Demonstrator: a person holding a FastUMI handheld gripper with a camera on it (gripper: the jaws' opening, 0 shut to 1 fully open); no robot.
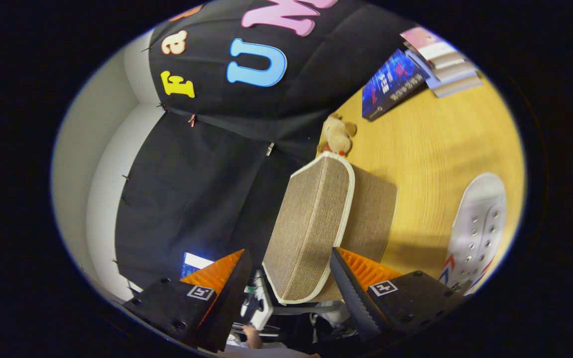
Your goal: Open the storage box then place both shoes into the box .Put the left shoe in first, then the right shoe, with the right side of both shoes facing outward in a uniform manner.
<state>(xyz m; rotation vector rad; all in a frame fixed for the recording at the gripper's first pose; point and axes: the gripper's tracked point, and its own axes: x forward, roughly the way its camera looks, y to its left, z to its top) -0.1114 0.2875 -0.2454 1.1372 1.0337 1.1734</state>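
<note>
Storage box (366,219): woven tan fabric body standing on the wooden table (440,144), just ahead of the gripper's fingers.

Lid (311,223): same tan weave, pale piped edge, rounded corners; raised on edge and tilted away from the box body, its near end lying between the fingers.

Gripper (289,278): fingers spread apart either side of the lid's near end; whether either pad touches the lid cannot be told, and no squeeze on it is evident.

Step in hand, by judgement: opening the box, lid largely lifted. Next move calls for swinging the lid fully clear, then going for the left shoe first.

Shoe (475,233): white canvas sneaker with metal eyelets and red-and-blue side stripes, on the table beside the box; left or right cannot be told.

Beyond: plush toy (337,135) behind the box; books (416,69) further off.
</note>
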